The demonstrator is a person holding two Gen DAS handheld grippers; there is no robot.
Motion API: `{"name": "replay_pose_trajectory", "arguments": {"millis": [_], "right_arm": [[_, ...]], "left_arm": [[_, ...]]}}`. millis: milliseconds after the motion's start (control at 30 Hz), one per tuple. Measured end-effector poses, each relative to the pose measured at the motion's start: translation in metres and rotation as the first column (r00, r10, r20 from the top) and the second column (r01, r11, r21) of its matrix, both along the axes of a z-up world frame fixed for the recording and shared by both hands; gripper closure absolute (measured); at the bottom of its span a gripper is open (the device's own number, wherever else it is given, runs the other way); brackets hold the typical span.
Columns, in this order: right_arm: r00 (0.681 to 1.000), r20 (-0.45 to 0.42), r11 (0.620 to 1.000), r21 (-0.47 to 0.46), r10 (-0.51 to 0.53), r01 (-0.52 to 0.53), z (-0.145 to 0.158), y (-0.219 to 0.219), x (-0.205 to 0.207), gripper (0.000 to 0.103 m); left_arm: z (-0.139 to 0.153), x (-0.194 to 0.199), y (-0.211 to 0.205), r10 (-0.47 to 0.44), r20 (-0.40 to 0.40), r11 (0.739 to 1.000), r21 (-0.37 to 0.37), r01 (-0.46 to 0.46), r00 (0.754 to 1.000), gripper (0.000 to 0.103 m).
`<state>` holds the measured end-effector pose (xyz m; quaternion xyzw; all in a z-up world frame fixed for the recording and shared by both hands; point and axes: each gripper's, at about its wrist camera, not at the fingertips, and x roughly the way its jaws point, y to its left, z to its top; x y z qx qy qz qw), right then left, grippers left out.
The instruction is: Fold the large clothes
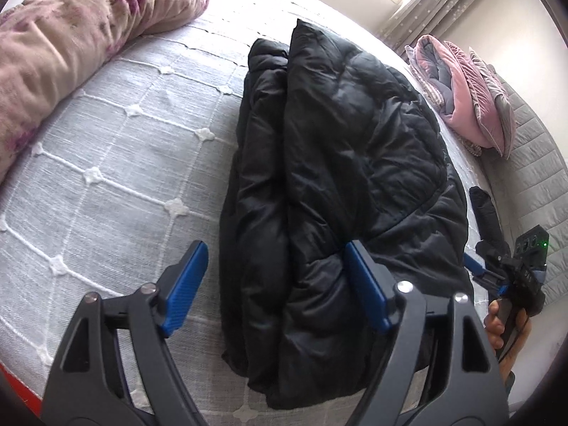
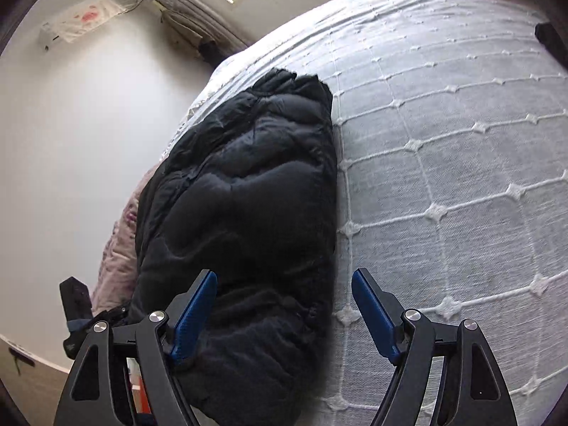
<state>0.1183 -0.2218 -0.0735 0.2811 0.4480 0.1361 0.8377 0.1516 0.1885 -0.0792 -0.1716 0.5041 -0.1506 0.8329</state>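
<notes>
A black puffer jacket (image 1: 340, 163) lies folded into a long bundle on the grey-white quilted bedspread (image 1: 117, 163). My left gripper (image 1: 277, 248) is open and empty, just above the jacket's near end; its right finger is over the jacket, its left finger over the bedspread. In the right wrist view the jacket (image 2: 245, 206) runs along the bed's left edge. My right gripper (image 2: 284, 277) is open and empty over the jacket's near end and its right edge. The right gripper also shows in the left wrist view (image 1: 475, 266), held by a hand at the jacket's right side.
A pink floral duvet (image 1: 71, 46) lies at the bed's far left. Folded pink and grey blankets (image 1: 468, 96) sit on a grey sofa (image 1: 532, 163) at the right. A white wall (image 2: 78, 135) and a window are beyond the bed.
</notes>
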Motion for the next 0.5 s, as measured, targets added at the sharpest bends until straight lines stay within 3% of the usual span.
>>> {"name": "replay_pose_trajectory", "arguments": {"millis": [500], "right_arm": [[0.996, -0.081, 0.999, 0.029, 0.041, -0.039, -0.024, 0.025, 0.008, 0.022]], "left_arm": [[-0.018, 0.006, 0.003, -0.023, -0.041, 0.995, -0.094, 0.019, 0.999, 0.017]]}}
